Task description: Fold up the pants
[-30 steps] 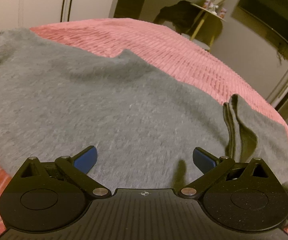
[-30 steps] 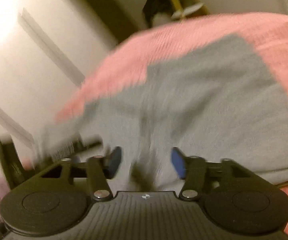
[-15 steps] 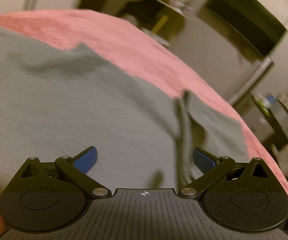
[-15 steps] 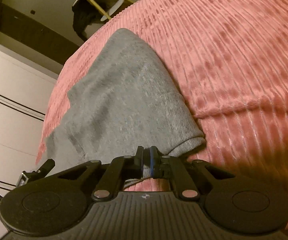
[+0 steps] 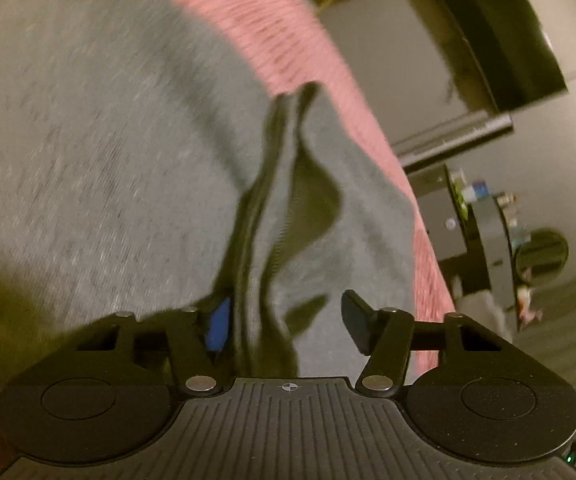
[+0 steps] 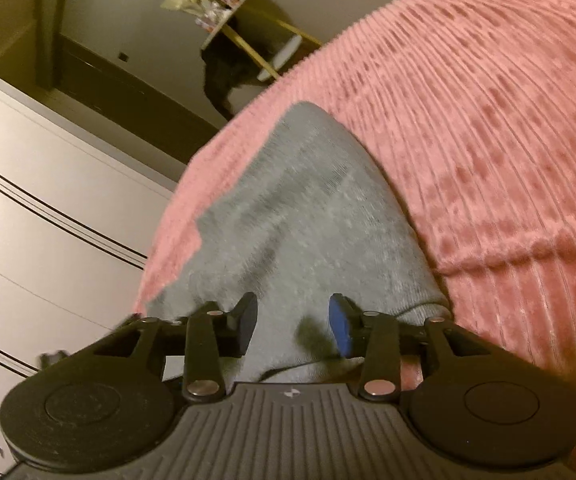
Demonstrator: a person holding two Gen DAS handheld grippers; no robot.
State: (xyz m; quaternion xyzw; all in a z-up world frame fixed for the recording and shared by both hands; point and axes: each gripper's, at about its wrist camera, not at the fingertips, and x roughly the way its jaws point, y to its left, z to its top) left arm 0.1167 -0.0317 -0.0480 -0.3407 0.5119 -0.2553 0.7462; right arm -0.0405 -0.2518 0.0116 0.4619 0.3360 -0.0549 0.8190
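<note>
A: Left claw (image 5: 283, 322) first. Jaws are closing, about half spread. The raised fold ridge (image 5: 265, 208) of the grey pants (image 5: 99, 152) runs straight into the gap, hugging the blue pad side. The other pad is clear of the cloth, so no grip yet.

B: Ridge axis?

A: Along the claw's pointing line, near to far, ending at a peak by the bed's far edge. Jaws straddle it crosswise, which is the right way to pinch it. That's what the next move hangs on, I'd say: the ridge has to stay centred while the jaws close.

B: Right claw?

A: Right claw (image 6: 292, 326) is opening, jaws partly spread. Pants leg cuff (image 6: 408, 308) lies under and between the pads, nothing pinched. The hem edge passes just in front of the claw body.

B: Where does that leg lie?

A: It starts at the claw and runs away towards the bed's far edge, tapering to a rounded end (image 6: 308, 120). Pink ribbed bedspread (image 6: 488, 140) is bare to the right of it.

B: Which hand is nearer to a grasp?

A: Left, I'd judge. Fabric is already standing between its jaws. The right one looks like it's letting go.

B: Risk?

A: The ridge sits off-centre. The closing jaws may catch only one layer.
</note>
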